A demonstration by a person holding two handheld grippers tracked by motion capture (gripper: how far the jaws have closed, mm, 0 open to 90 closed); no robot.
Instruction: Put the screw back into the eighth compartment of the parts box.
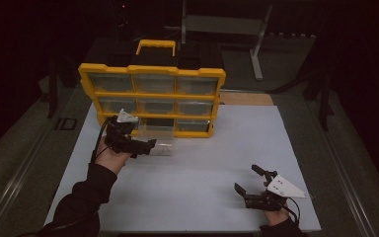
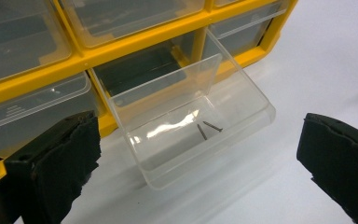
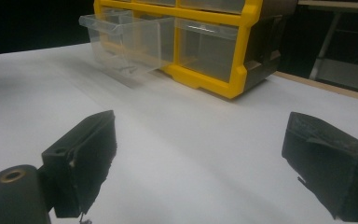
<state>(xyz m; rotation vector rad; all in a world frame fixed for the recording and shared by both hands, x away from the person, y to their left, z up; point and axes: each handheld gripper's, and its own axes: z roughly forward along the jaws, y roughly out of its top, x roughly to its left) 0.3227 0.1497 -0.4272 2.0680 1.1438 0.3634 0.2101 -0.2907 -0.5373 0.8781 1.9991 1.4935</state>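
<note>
The yellow-framed organiser of clear plastic drawers (image 1: 151, 98) stands at the white surface's (image 1: 202, 197) far left; its bottom-middle clear drawer (image 2: 191, 130) is pulled out, holding two small dark screws (image 2: 208, 128). I see my left tool (image 1: 145, 146) released beside it and my right tool (image 1: 246, 185) released, near right.

- No text, label, brand, number or sign can be read on the yellow organizer (image 1: 151, 91).
- Its clear drawers (image 2: 186, 126) carry no legible marking.
- The white table surface (image 1: 202, 173) bears no writing.
</note>
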